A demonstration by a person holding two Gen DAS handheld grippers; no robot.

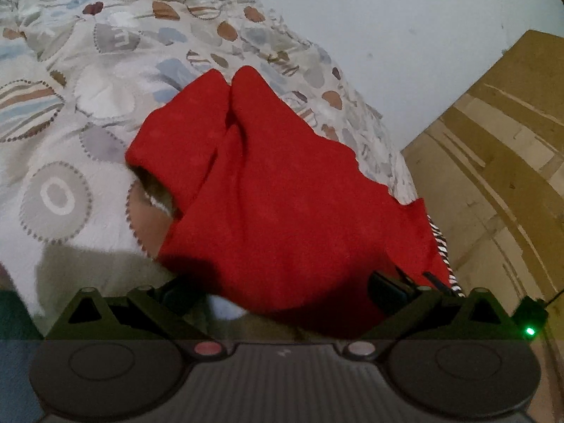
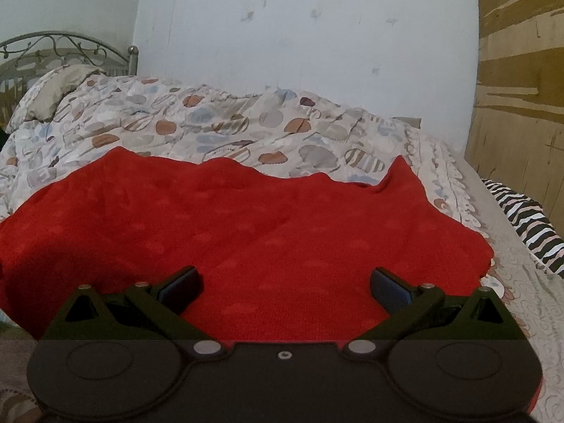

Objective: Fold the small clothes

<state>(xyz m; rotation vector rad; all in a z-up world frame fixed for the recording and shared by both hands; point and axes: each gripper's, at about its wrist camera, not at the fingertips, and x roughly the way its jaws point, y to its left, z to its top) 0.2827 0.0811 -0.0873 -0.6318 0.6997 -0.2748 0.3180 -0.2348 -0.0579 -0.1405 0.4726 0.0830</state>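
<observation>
Left wrist view: the left claw [image 1: 282, 290] has its fingers spread wide apart, gripping nothing. A red garment [image 1: 268, 190] lies on the bed [image 1: 63, 162], covered by a patterned quilt [image 1: 116, 35]. The cloth runs from about 6 o'clock, where it passes between the fingers, up to two rounded lobes at 12 o'clock that lie side by side and touching. At 9 o'clock one edge lifts into a small open pocket above the quilt. My guess is that a first fold may have been made here, though the shape is too bunched to be sure. At 3 o'clock the bed edge drops toward a wooden panel [image 1: 493, 148], and a striped cloth [image 1: 442, 246] peeks out just beside the red edge.

Right wrist view: the right claw [image 2: 283, 287] is likewise wide apart and empty, low over the garment [image 2: 246, 232], which fills the middle from 9 to 3 o'clock. Its far edge at 12 o'clock is wavy, with a pointed corner [image 2: 400, 164] sticking up at 2 o'clock. Most of the folding seems left to do: edges need squaring and the cloth needs halving again. Open quilt [image 2: 211, 123] lies beyond at 12 o'clock, giving room to fold away; the wall [image 2: 299, 35] stands behind it. At 3 o'clock the striped cloth [image 2: 528, 225] and bed edge leave less room.
</observation>
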